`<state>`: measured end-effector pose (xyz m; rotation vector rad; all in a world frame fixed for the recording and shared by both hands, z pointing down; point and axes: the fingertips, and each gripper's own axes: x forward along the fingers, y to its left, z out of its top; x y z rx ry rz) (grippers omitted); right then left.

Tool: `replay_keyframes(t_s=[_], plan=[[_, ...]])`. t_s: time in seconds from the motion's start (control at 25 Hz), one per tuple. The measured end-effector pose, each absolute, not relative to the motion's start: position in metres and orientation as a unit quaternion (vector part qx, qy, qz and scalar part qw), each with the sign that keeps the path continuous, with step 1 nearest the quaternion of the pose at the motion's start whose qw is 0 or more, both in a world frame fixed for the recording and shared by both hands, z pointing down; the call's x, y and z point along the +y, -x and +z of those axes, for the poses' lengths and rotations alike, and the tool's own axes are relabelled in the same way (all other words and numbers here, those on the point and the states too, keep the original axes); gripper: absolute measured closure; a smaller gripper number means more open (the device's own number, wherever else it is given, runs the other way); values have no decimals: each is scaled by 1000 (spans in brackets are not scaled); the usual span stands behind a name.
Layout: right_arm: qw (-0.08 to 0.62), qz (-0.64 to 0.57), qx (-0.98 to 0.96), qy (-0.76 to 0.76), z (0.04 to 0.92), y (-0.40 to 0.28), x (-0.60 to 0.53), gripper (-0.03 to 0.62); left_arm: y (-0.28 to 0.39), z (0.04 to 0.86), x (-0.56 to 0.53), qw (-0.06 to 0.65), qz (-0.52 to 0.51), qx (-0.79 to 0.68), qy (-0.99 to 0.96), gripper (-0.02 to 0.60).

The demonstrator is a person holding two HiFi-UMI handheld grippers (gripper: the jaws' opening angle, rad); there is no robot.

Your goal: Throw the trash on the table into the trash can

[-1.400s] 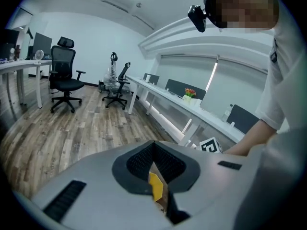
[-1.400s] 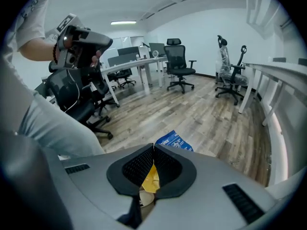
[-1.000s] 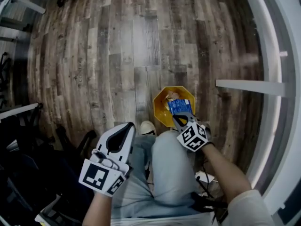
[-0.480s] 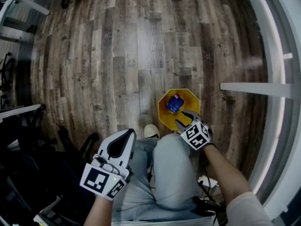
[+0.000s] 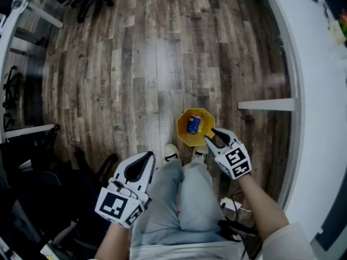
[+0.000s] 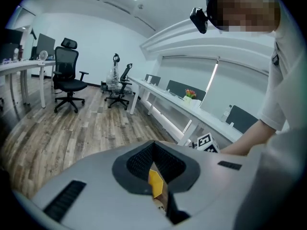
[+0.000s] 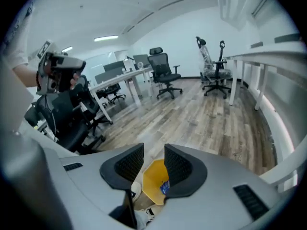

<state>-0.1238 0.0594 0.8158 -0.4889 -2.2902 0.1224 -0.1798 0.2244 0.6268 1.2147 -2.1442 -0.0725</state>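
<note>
**Task item.** A blue packet [image 5: 193, 124] lies inside the yellow trash can [image 5: 184, 136]. The can stands on the wood floor [image 5: 135, 80], just ahead of the person's shoes. The right gripper view confirms this: the trash can [image 7: 152, 178] shows with the blue packet [image 7: 164, 187] against its inner wall.

**Right gripper** [image 5: 210, 135]. It hangs above the can's rim at about 4 o'clock from the can. In its own view the right gripper [image 7: 153, 152] has its jaws moderately apart with nothing between them. They have just been narrowing from a wider opening.

**Left gripper** [image 5: 145, 158]. It is well apart from the can, at about 7 o'clock from it, over the person's thigh. In its own view the left gripper [image 6: 153, 145] has its jaws together at the tips and carries nothing.

**Status.** Judged from position, this item is disposed of. The white desk [image 5: 320, 91] curves along the 3 o'clock side. Something small sits at its far end, at about 1 o'clock, too small to identify.

**Risks.**
- The can sits close to the feet, so a step or turn toward the desk could knock it over and spill the packet.
- A white crossbar juts from the desk at about 2 o'clock from the right gripper — a careless swing toward the desk could strike it.
- The part-open jaws could catch on the desk edge on approach.
</note>
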Motion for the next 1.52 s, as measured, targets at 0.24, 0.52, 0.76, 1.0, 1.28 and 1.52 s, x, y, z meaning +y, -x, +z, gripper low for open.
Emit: replay_keyframes(t_s=[0.24,0.52,0.76,1.0,1.28,1.52], plan=[[289,105,-937,167,642,144,32,551,183,527,209,311,-17,-820,-480,580],[202,156,-953,166,486,139,26,556,163,443,188,280,-7,-811,-514,580],[166,165,-960,157,425,131,28,557,153,410,172,254,-15,-814,-522,580],[160,160,-961,161,400,116,31,559,146,393,157,244,3,-811,-532,580],[159,169,-960,157,393,112,25,560,142,381,142,240,-5,-808,-538,580],[183,160,-955,172,399,107,34,563,135,380,135,235,-6,-808,-541,580]])
